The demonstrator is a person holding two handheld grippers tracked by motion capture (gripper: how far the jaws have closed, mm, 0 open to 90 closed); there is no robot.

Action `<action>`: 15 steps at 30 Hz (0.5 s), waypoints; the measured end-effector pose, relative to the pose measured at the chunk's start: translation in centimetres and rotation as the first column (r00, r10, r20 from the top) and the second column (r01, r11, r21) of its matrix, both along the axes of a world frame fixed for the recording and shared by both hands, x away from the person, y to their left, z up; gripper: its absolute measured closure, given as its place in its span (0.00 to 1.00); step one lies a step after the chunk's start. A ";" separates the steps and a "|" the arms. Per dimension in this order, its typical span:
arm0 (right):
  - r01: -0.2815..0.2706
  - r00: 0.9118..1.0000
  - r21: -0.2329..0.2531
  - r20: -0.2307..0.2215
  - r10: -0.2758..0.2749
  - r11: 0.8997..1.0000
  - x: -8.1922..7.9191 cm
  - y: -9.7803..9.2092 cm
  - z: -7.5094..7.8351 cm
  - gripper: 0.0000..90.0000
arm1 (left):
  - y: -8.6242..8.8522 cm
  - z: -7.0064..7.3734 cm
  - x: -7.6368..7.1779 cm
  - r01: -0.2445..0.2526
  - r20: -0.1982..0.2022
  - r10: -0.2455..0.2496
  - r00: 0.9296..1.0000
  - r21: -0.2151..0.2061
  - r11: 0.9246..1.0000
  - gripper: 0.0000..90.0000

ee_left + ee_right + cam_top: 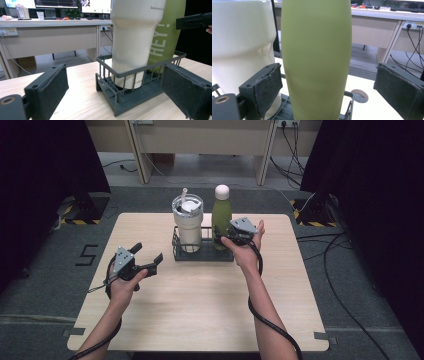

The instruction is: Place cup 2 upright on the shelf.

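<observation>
A dark wire basket (200, 257) stands at the back middle of the wooden table (200, 305). It holds a cream tumbler (189, 225) with a lid and straw, and an upright green bottle (221, 212) with a white cap. My right gripper (223, 236) is open at the bottle's right side. In the right gripper view the green bottle (317, 57) stands between the spread pads (265, 85), with a gap on each side. My left gripper (147, 253) is open and empty, left of the basket. Its own view faces the basket (140, 75), tumbler (135, 37) and bottle (166, 37).
Bare tabletop lies in front of the basket and to both sides. Desks (50, 32) with monitors stand beyond the table's far edge. Cables (345, 270) run over the floor at the right. Dark curtains hang on both sides.
</observation>
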State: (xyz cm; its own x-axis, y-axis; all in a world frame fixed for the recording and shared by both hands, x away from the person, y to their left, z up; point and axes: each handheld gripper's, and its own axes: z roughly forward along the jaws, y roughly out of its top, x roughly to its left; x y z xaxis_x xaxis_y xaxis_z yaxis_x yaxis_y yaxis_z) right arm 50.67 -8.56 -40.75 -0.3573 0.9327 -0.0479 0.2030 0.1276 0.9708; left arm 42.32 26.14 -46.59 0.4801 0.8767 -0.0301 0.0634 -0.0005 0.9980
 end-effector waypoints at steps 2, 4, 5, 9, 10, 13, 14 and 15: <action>-0.002 1.000 0.000 0.003 0.002 1.000 -0.1 -0.1 0.0 0.09 | 0.0 0.0 0.0 0.000 0.000 0.000 1.000 0.000 1.000 0.07; -0.002 1.000 -0.003 0.003 0.002 1.000 -0.3 -0.1 0.0 0.09 | 0.0 0.0 0.0 -0.001 0.000 0.001 1.000 0.000 1.000 0.07; -0.004 1.000 -0.003 0.001 0.004 1.000 -0.4 -0.2 0.0 0.09 | 0.0 0.0 0.0 0.000 -0.001 0.000 1.000 0.000 1.000 0.07; -0.008 1.000 -0.006 0.000 0.008 1.000 -0.7 -0.4 -0.1 0.09 | 0.0 0.0 0.0 0.000 0.000 0.000 1.000 0.000 1.000 0.07; -0.008 1.000 -0.006 -0.001 0.008 1.000 -0.8 -0.5 -0.1 0.09 | 0.0 0.0 0.0 0.000 0.000 0.000 1.000 0.000 1.000 0.07; -0.008 1.000 -0.006 -0.004 0.008 1.000 -1.1 -0.8 -0.2 0.10 | 0.0 0.0 0.0 0.001 -0.001 -0.001 1.000 0.002 1.000 0.07; -0.007 1.000 -0.005 -0.003 0.007 1.000 -1.2 -0.8 -0.2 0.10 | 0.0 0.0 0.0 0.000 -0.001 0.000 1.000 0.002 1.000 0.07; -0.006 1.000 -0.006 -0.003 0.006 1.000 -1.3 -0.9 -0.2 0.10 | 0.0 0.0 0.0 0.001 -0.001 -0.001 1.000 0.002 1.000 0.07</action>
State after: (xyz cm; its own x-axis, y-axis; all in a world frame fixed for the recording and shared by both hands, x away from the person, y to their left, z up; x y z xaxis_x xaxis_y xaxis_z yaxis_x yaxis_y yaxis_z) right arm 49.40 -9.48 -41.00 -0.3634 0.9302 -0.0520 0.2051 0.1343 0.9695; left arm 42.30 26.10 -46.58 0.4806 0.8765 -0.0284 0.0639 -0.0027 0.9980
